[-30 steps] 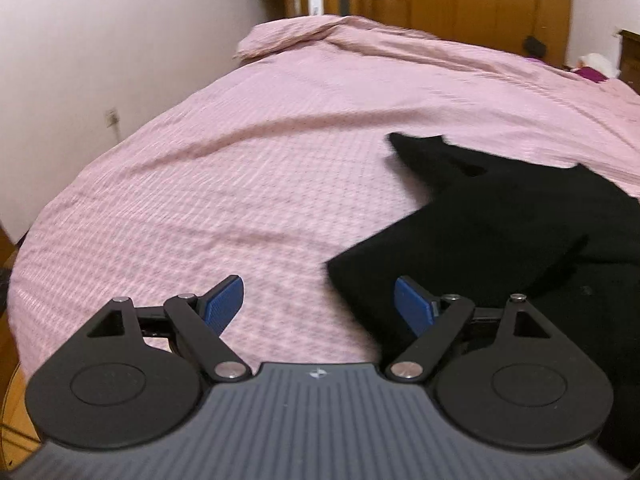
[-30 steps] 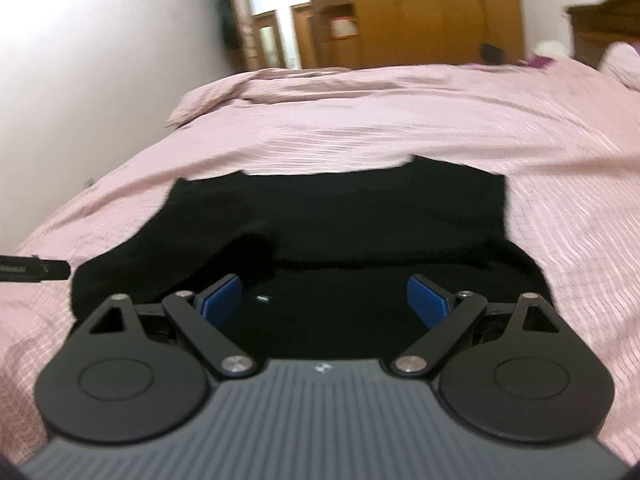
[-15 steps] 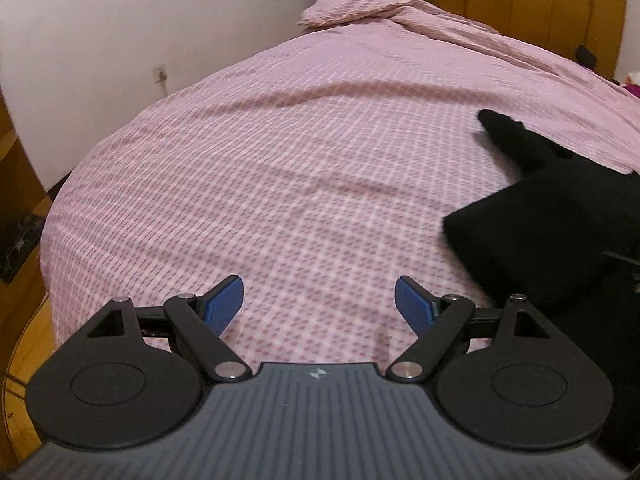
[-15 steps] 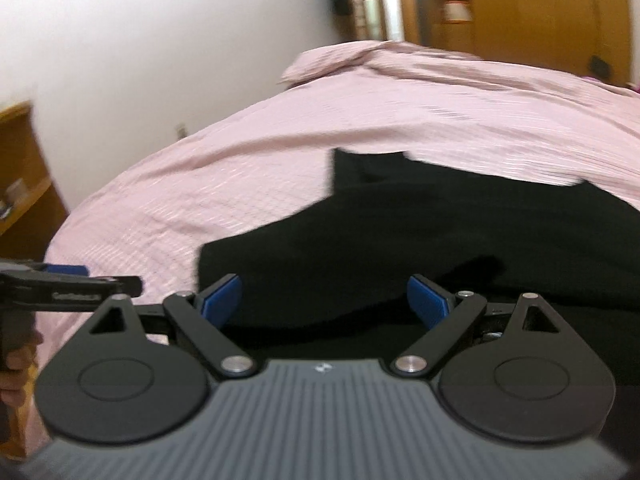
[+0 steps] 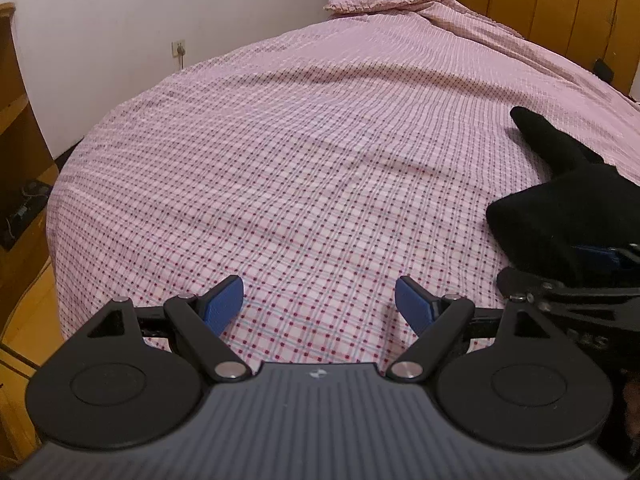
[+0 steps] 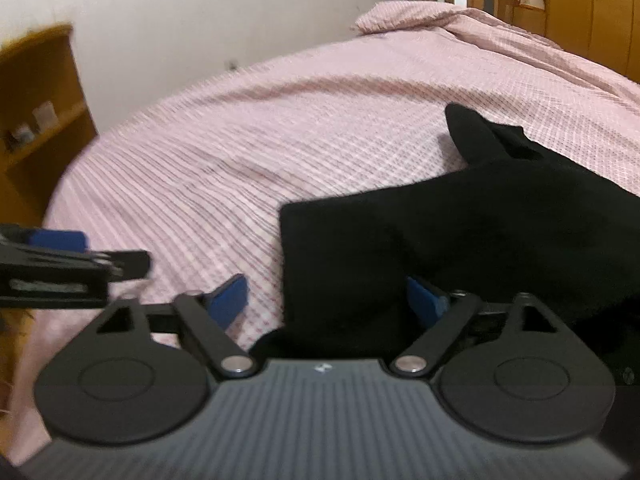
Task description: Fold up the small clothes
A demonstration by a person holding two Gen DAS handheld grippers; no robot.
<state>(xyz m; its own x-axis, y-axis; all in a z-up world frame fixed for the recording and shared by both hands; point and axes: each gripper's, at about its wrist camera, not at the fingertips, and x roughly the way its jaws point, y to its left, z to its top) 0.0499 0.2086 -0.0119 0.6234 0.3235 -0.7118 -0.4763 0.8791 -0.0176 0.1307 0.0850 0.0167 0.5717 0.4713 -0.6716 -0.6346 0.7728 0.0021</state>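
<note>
The black garment (image 6: 500, 232) lies on the bed (image 5: 320, 160), on its pink checked cover, off to my right side and near the bed's front edge. From what I can make out it is bunched and partly doubled over, with one narrow piece, perhaps a sleeve, sticking out toward the far end; I cannot tell what kind of garment it is. I judge the fold as begun but far from done: the edges do not line up, and no neat stack shows anywhere.

My left hand-held gripper (image 5: 319, 304) has its jaws spread wide with nothing between them, hanging over bare cover just left of the cloth. My right hand-held gripper (image 6: 326, 300) is likewise spread wide; black cloth lies under and between its jaws and hides part of the right pad, but it is not pinched.

What is left, as I see it, is to take hold of an edge or corner, flatten the piece, and fold it square.
</note>
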